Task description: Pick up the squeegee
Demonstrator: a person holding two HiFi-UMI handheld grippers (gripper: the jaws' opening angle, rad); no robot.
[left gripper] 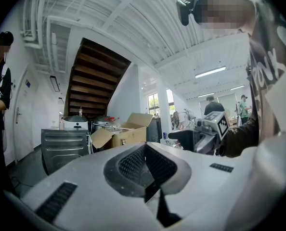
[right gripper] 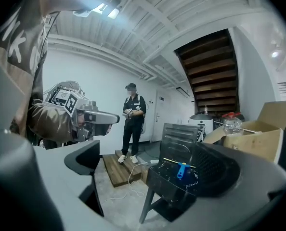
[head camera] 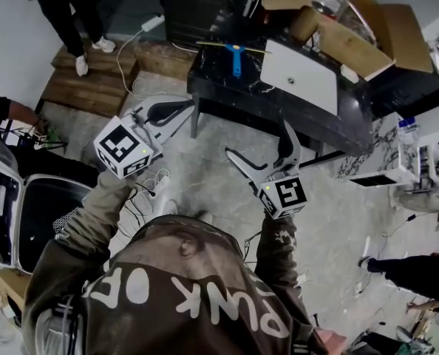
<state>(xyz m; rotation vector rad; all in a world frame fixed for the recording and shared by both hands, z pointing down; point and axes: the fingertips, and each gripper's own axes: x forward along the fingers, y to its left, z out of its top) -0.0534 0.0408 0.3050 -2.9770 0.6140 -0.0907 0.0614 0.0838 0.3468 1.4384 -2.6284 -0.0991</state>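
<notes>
Both of my grippers are pointing level in front of my chest, over the grey floor [head camera: 205, 172]. On the right gripper [head camera: 260, 143] the jaws are standing wide apart and nothing is lying between them. On the left gripper [left gripper: 145, 171] the two jaws are pressing together with nothing in them, so only the right one is ready for taking something.

A little further ahead, the dark marbled table [head camera: 278, 103] is standing across my way. The squeegee [head camera: 236, 58] is lying flat on its top, near the left end (from my side). Its blue handle is pointing roughly toward me and its long thin yellowish blade is running crosswise at the far end. It is well apart from both grippers, and I am seeing it past the right jaw in the right gripper view. A white box [head camera: 302, 72] is resting on the same table to the right of it, not touching it.

I am judging the squeegee as light and easy to lift. The plastic handle is probably stiff and a bit smooth, while the blade edge is likely thin and bendable. So I am planning to close the right jaws on the blue handle, close to the blade head, so that it is not swinging or slipping.

Behind the table, open cardboard boxes [head camera: 367, 35] are piling up.
</notes>
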